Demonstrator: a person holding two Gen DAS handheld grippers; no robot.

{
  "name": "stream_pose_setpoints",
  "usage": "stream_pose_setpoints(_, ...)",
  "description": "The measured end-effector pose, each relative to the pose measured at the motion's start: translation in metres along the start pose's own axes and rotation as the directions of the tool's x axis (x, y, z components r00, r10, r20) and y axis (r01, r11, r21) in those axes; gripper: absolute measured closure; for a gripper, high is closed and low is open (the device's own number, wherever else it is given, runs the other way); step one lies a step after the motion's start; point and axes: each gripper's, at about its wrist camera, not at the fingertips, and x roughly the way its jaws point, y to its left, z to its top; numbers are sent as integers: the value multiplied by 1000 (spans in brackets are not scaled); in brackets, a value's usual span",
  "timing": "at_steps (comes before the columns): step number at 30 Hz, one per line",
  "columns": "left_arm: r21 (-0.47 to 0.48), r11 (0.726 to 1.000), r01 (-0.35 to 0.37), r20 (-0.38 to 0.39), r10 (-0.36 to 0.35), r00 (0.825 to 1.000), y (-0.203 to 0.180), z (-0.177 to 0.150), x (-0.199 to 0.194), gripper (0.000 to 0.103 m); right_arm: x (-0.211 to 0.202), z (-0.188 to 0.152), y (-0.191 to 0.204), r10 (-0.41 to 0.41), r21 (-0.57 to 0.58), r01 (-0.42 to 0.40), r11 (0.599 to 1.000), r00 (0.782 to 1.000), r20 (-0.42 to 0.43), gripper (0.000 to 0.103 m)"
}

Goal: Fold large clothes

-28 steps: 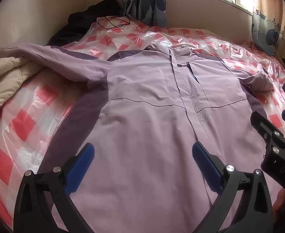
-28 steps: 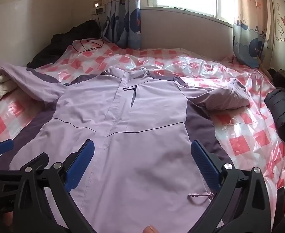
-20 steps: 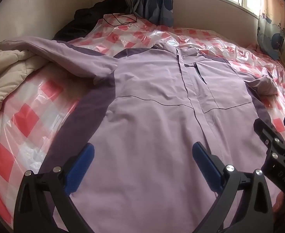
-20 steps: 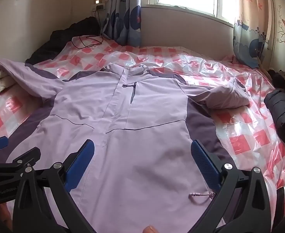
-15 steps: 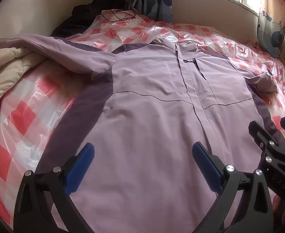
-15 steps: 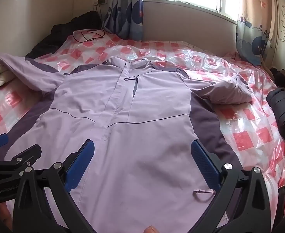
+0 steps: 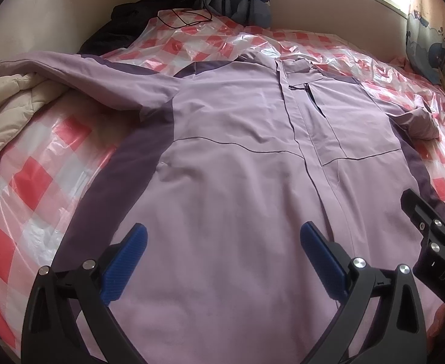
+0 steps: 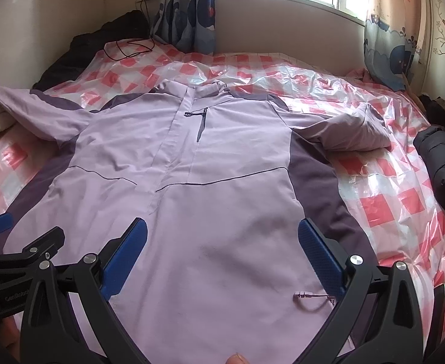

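we hold our left gripper (image 7: 222, 242) and right gripper (image 8: 222, 239) spread wide, gripping nothing, above the hem of a lilac jacket (image 7: 237, 151) lying flat, front up, on the plastic-covered checked bed (image 7: 40, 182).

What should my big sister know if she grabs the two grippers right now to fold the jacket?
Left gripper: open, holding nothing, low over the hem.
Right gripper: open, holding nothing, beside it over the hem.
Jacket: flat, front up, on the checked bed cover. One sleeve stretches onto the beige quilt; the other sleeve lies bunched.
Done: jacket spread out.
Left: every fold, probably sleeves first.
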Motion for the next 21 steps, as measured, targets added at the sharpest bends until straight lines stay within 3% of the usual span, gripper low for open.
stream_pose_setpoints(21, 48, 998, -32, 12, 32, 999, -14, 2, 2, 6, 8, -1, -10, 13, 40, -11, 999, 999, -32, 7)
